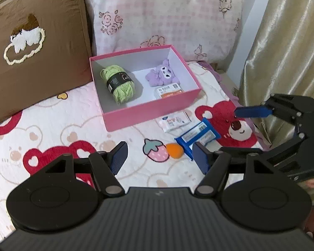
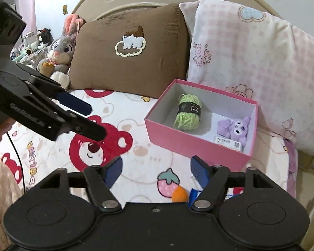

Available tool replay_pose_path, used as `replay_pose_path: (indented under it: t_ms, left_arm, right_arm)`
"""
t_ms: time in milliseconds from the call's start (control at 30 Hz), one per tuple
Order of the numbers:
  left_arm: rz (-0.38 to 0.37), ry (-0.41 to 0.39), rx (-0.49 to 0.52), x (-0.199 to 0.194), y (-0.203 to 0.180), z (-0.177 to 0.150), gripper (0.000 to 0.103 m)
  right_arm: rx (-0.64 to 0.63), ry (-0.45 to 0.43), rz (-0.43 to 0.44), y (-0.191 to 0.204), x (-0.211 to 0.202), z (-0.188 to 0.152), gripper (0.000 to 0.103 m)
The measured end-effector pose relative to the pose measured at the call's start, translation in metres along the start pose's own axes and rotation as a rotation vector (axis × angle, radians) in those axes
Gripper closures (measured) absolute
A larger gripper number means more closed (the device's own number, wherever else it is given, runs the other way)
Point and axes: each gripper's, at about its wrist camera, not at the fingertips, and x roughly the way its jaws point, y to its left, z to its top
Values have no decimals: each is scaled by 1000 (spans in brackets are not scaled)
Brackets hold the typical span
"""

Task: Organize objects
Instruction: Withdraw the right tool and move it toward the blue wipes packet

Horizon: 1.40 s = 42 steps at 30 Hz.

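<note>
A pink box (image 1: 136, 113) sits on the bed; it also shows in the right wrist view (image 2: 190, 146). Inside lie a green yarn skein (image 1: 118, 83), a purple plush (image 1: 163, 73) and a white-orange packet (image 1: 168, 91). On the blanket in front lie a white packet (image 1: 175, 122), a blue packet (image 1: 198, 137) and an orange ball (image 1: 174, 150). My left gripper (image 1: 160, 156) is open and empty, hovering just short of the ball. My right gripper (image 2: 157, 171) is open and empty above the ball (image 2: 179, 194); it shows at the right of the left wrist view (image 1: 236, 129).
A brown pillow (image 1: 35, 48) and a pink checked pillow (image 1: 167, 14) lean behind the box. A gold curtain (image 1: 286, 41) hangs at the right. A grey rabbit plush (image 2: 59, 56) sits at the bed's far corner. The bear-print blanket (image 1: 52, 129) covers the bed.
</note>
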Motion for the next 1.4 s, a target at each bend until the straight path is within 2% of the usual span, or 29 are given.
replay_pose_path:
  t_ms: [233,633,767,933,1233,1400]
  left_arm:
    - [-53,27,-30,12,-10,-31,30]
    - [-26,12,-49,48,-22,-57,29]
    - [-32,2,-88,65,-22,-62,29]
    - [-6,-24,-112,88,-29,-68,29]
    - [-22,-34,-232,146,-31,-85,32]
    - [-116,-50,-338,177,-34,-94,33]
  right_arm:
    - [-19,12,2,-5,-13,-26,18]
    - [14,58,-21,-26,-7,-55,18]
    - [24,66,-36,-34,-2,-66,18]
    - [60,71,-44,-52,9,-79,18]
    - [137,75,-77,-89,30,-89,19]
    - [227,72,-71,-116,48,-99,19]
